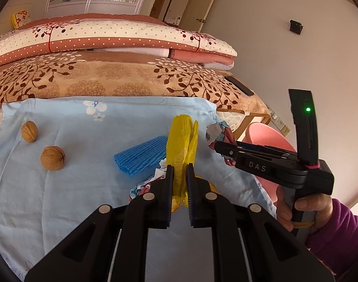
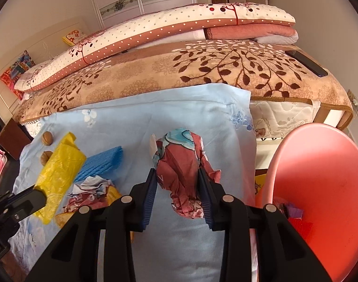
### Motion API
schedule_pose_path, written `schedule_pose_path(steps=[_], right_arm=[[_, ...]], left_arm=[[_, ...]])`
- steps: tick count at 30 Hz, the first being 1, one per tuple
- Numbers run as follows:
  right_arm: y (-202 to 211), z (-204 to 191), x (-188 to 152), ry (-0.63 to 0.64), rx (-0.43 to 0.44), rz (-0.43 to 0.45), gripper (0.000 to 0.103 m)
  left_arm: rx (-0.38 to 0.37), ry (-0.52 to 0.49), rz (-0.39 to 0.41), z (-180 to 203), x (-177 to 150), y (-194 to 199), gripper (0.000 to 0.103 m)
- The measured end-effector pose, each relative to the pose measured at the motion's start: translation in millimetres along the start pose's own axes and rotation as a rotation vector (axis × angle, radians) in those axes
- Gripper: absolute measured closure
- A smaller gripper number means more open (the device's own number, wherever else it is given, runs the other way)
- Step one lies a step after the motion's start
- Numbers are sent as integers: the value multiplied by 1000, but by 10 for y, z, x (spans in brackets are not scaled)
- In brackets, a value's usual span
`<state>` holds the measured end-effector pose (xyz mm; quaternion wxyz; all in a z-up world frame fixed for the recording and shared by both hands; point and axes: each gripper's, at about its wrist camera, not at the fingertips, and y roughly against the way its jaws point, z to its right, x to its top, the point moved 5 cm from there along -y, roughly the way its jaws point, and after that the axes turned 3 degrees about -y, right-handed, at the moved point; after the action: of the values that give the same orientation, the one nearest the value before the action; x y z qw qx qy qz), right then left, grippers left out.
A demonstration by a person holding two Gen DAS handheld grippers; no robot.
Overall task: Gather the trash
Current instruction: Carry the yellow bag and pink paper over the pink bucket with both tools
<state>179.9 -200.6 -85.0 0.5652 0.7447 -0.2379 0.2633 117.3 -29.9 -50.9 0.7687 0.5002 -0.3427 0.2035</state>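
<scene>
**Both claws on trash**

The left gripper [image 1: 180, 166] pinches a yellow plastic bag [image 1: 182, 141], nearly closed. The right gripper [image 2: 176, 174] clamps a crumpled paper wad [image 2: 181, 164] between half-open jaws; the pink bin [image 2: 320, 176] sits right of it.

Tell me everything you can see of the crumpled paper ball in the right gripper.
The crumpled paper ball is glossy printed paper, mostly brick red with a turquoise patch on top and white showing at its torn edges. It is squashed into an uneven, deeply creased lump taller than it is wide. The right gripper clamps it from both sides, its blue ribbed pads pressing into the creases. It sits over the light blue cloth; whether it touches the cloth cannot be told. The pink bin stands just beside it.
</scene>
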Motion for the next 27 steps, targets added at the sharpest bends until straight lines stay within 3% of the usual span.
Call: schedule_pose_path(steps=[12,27], right_arm=[[516,-105,-172,-36,99,36,69],[976,197,-193,-94,84,137,68]], left_arm=[[36,5,16,136,47,74,93],[45,10,0,349,48,6,93]])
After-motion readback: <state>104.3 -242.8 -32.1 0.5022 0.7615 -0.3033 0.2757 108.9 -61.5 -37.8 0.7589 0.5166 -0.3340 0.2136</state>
